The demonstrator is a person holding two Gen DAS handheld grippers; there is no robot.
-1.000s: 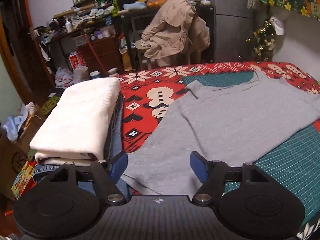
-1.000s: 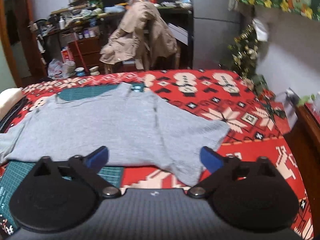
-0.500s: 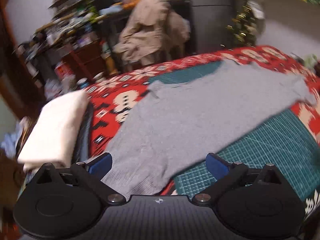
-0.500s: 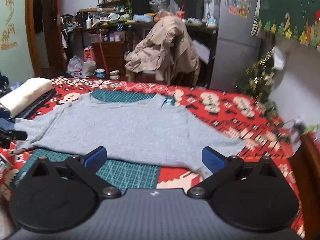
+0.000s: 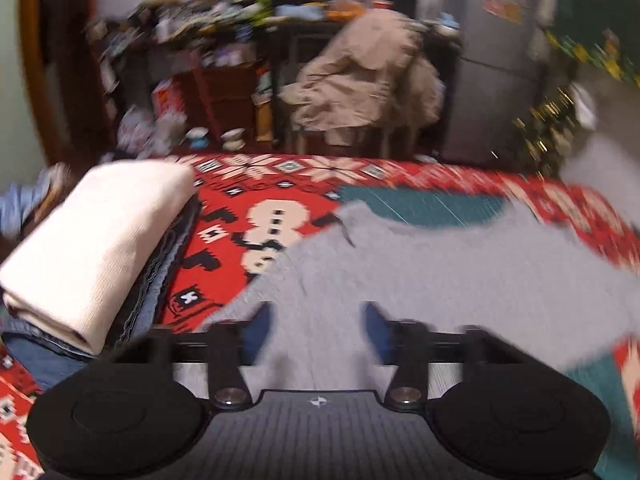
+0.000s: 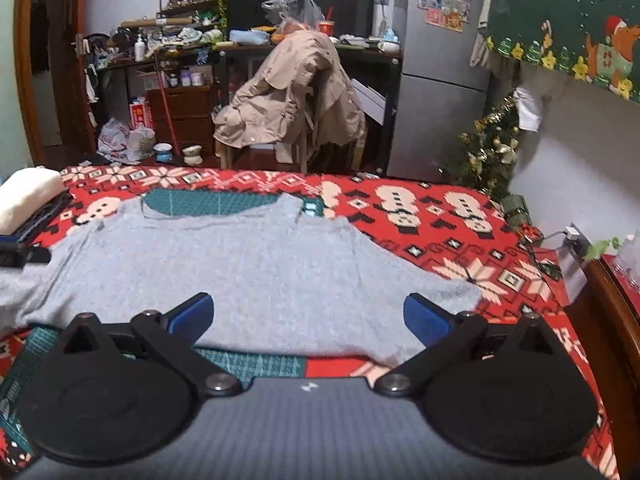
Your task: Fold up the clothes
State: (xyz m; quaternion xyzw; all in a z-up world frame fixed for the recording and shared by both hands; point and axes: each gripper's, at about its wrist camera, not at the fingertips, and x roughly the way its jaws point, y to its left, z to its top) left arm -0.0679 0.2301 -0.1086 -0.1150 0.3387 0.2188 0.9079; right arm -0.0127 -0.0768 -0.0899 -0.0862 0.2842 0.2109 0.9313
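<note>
A grey shirt (image 5: pixel 440 272) (image 6: pixel 240 260) lies spread flat, back up, on a green cutting mat (image 6: pixel 208 202) over a red patterned blanket (image 6: pixel 440 220). My left gripper (image 5: pixel 316 328) sits low over the shirt's left sleeve end. Its jaws are closing with grey fabric between them, and a gap still shows between the pads. The picture there is blurred. In the right wrist view the left gripper (image 6: pixel 20 254) shows at the far left edge. My right gripper (image 6: pixel 308 316) hangs open above the shirt's near hem, close to the right sleeve, with nothing gripped.
A folded cream garment (image 5: pixel 92 240) (image 6: pixel 28 196) tops a stack of jeans at the blanket's left edge. Behind the bed stand a chair draped with a beige coat (image 6: pixel 292 92), cluttered shelves and a small Christmas tree (image 6: pixel 488 148). Wooden furniture (image 6: pixel 612 320) borders the right side.
The left gripper swung back left over the sleeve end; its jaws first widened, then narrowed around the fabric. The right gripper lifted slightly and stayed open.
</note>
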